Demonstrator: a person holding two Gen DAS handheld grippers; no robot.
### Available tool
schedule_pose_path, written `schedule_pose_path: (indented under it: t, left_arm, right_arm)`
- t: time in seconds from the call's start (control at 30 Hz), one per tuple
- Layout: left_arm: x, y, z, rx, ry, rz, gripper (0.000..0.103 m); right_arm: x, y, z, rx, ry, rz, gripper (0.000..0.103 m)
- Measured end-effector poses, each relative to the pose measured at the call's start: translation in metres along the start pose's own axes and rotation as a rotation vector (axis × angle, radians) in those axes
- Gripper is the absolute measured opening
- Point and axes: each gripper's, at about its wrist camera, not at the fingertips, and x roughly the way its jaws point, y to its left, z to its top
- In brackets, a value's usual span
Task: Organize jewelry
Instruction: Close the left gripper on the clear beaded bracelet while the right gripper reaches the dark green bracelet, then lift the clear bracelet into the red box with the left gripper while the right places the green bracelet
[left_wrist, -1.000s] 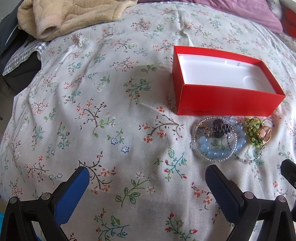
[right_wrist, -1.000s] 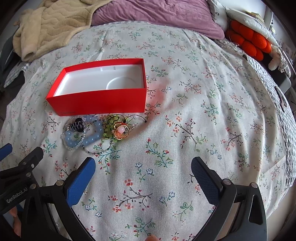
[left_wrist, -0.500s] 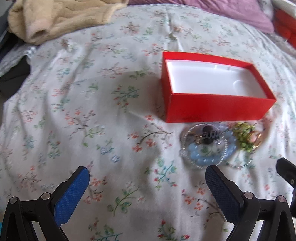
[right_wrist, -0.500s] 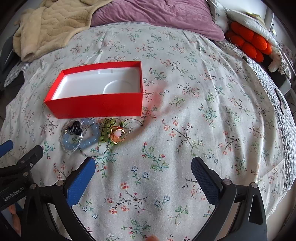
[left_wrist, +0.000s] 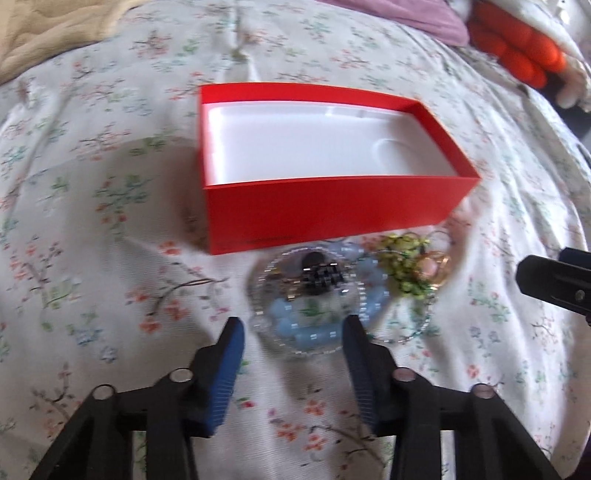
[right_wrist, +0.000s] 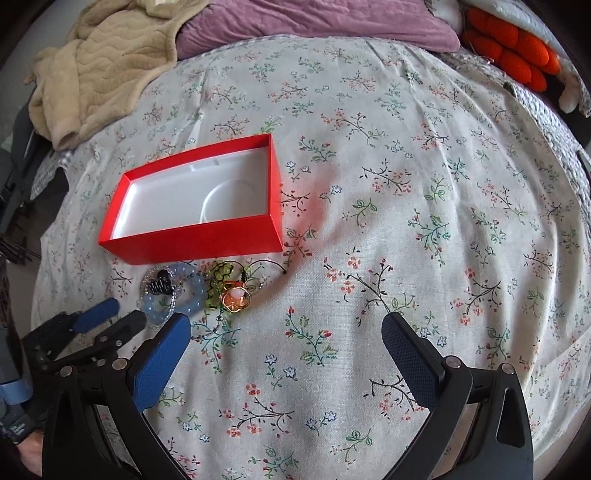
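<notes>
Jewelry (left_wrist: 325, 291) lies heaped on the flowered bed (right_wrist: 406, 184), just beside the near long wall of the open red box (left_wrist: 325, 214), which stands toward the bed's left edge with only its white lining inside. Left gripper (left_wrist: 293, 332) points down at the pale blue bead bracelet (left_wrist: 314, 332), jaws closing with the bracelet's near edge between the blue pads, not yet pressed. Right gripper (right_wrist: 286, 332) hangs over bare cloth right of the heap, jaws wide, holding nothing.

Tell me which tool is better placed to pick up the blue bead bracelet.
Left. The left tool, jaws closing with nothing yet between them, sits right at the blue bead bracelet; the right tool is open over bare bedspread.
</notes>
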Motion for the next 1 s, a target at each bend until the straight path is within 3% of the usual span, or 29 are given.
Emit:
schedule_pose_path:
  t: [0.2, 0.6, 0.63, 0.67, 0.7, 0.93, 1.0]
  left_arm:
    - [0.008, -0.006, -0.001, 0.035, 0.015, 0.009, 0.03]
    - [0.019, 0.006, -0.005, 0.049, 0.057, 0.118, 0.033]
    - [0.018, 0.009, -0.006, 0.048, 0.065, 0.126, 0.031]
    - [0.019, 0.012, -0.008, 0.049, 0.08, 0.148, 0.016]
    - [0.02, 0.016, -0.011, 0.055, 0.086, 0.175, 0.01]
    - [0.009, 0.036, -0.017, 0.023, 0.091, 0.168, 0.007]
    - [0.005, 0.04, -0.017, 0.021, 0.084, 0.196, 0.006]
  right_arm:
    - [0.006, -0.004, 0.001, -0.014, 0.013, -0.007, 0.103]
    - [0.016, -0.011, -0.002, -0.016, 0.041, -0.018, 0.099]
    - [0.017, -0.011, -0.002, -0.016, 0.043, -0.019, 0.099]
    - [0.017, -0.011, -0.002, -0.016, 0.045, -0.019, 0.099]
    - [0.018, -0.011, -0.003, -0.015, 0.046, -0.017, 0.098]
    - [0.025, -0.008, -0.004, 0.014, 0.087, 0.055, 0.088]
    - [0.028, -0.005, -0.004, 0.018, 0.102, 0.079, 0.084]
